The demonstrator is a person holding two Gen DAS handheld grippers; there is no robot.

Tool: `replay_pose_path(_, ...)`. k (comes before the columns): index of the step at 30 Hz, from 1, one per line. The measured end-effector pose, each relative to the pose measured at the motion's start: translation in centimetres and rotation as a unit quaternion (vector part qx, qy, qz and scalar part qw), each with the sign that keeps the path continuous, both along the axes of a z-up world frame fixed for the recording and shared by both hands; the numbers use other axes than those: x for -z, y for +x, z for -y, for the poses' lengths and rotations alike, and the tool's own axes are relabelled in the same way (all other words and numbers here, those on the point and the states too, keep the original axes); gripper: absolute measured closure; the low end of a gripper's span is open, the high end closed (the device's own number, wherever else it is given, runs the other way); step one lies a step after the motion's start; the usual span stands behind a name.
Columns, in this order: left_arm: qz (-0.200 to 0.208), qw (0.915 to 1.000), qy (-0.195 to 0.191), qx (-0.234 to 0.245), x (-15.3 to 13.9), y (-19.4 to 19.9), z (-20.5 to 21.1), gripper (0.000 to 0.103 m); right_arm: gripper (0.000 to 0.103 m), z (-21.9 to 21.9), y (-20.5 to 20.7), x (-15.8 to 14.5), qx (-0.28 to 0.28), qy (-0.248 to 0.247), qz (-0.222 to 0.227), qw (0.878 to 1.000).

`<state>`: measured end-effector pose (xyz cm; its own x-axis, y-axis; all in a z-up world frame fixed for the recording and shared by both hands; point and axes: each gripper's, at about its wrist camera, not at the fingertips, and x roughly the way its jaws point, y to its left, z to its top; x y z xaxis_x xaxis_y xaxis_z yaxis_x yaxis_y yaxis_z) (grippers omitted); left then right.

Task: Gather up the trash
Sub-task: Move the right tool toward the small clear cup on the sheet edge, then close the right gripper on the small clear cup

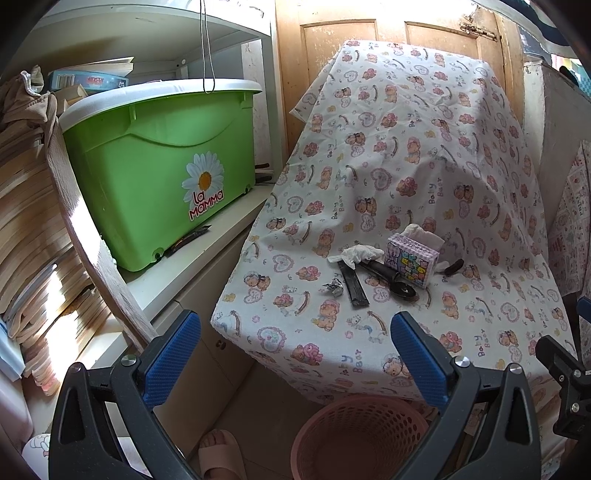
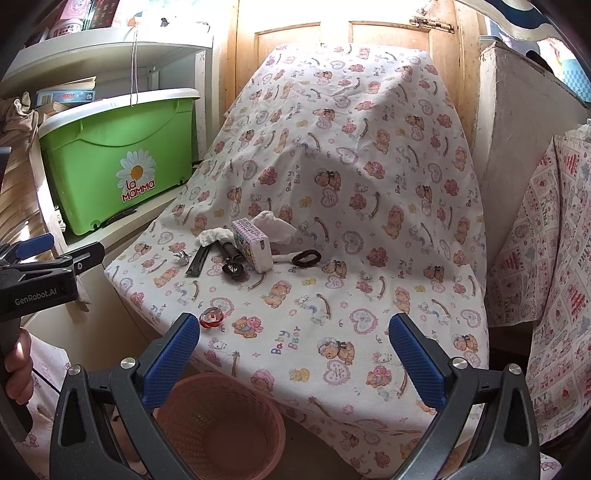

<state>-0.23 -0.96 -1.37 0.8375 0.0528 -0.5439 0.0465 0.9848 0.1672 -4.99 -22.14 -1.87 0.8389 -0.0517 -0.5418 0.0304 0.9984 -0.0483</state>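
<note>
A table under a bear-print cloth (image 1: 406, 177) (image 2: 351, 184) holds a cluster of items: a crumpled white tissue (image 1: 360, 254) (image 2: 214, 235), a small foil scrap (image 1: 334, 287) (image 2: 181, 256), a flat black wrapper strip (image 1: 354, 283) (image 2: 198, 261), a black tool (image 1: 384, 275) (image 2: 231, 258), a pastel tissue box (image 1: 412, 260) (image 2: 251, 245) and a black hair tie (image 2: 306, 257). A red and clear wrapper (image 2: 211, 316) lies near the front edge. A pink mesh basket (image 1: 360, 435) (image 2: 218, 424) stands on the floor below. My left gripper (image 1: 295, 354) and right gripper (image 2: 293, 354) are open and empty, short of the table.
A green lidded bin (image 1: 159, 166) (image 2: 118, 155) sits on a white cabinet to the left, with shelves above. A wooden door (image 1: 388, 33) stands behind the table. Another patterned cloth (image 2: 554, 277) hangs at the right. A sandalled foot (image 1: 218, 454) is on the floor.
</note>
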Motion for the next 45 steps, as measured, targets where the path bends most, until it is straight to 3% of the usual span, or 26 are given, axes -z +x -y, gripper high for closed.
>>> replay_pose_path(5,0.002,0.9994,0.034,-0.001,-0.1,0.1,0.1,0.001,0.0,0.1,0.1,0.1,0.001,-0.002,0.0,1.0)
replay_pose_path(8,0.03,0.9994,0.018,0.002,-0.1,0.1,0.4,0.001,0.0,0.2,0.6,0.7,0.009,-0.004,-0.015,1.0)
replay_pose_path(12,0.035,0.9994,-0.002,0.01,-0.1,-0.1,0.6,0.001,0.0,0.9,1.0,1.5,0.007,0.034,-0.044,0.998)
replay_pose_path(20,0.016,0.9995,-0.009,0.028,0.4,0.1,1.1,0.002,0.0,1.3,2.1,2.5,0.001,0.059,-0.079,0.995)
replay_pose_path(25,-0.025,0.9994,-0.003,0.023,1.5,1.2,1.4,0.008,0.002,1.6,3.0,2.8,0.007,0.074,-0.094,0.993)
replay_pose_path(32,-0.06,0.9982,0.001,-0.002,3.1,3.2,0.9,0.023,0.02,-0.6,6.1,3.8,-0.029,0.08,-0.118,0.989)
replay_pose_path(37,-0.07,0.9972,-0.003,-0.024,3.2,4.2,-0.3,0.023,0.037,-4.0,8.8,5.0,-0.09,0.073,-0.138,0.984)
replay_pose_path(39,-0.081,0.9963,-0.007,-0.029,3.2,4.5,-0.7,0.023,0.05,-4.9,9.5,5.4,-0.11,0.085,-0.141,0.98)
replay_pose_path(45,-0.101,0.9941,-0.02,-0.033,3.4,4.9,-1.5,0.024,0.059,-6.3,10.5,6.7,-0.107,0.066,-0.151,0.98)
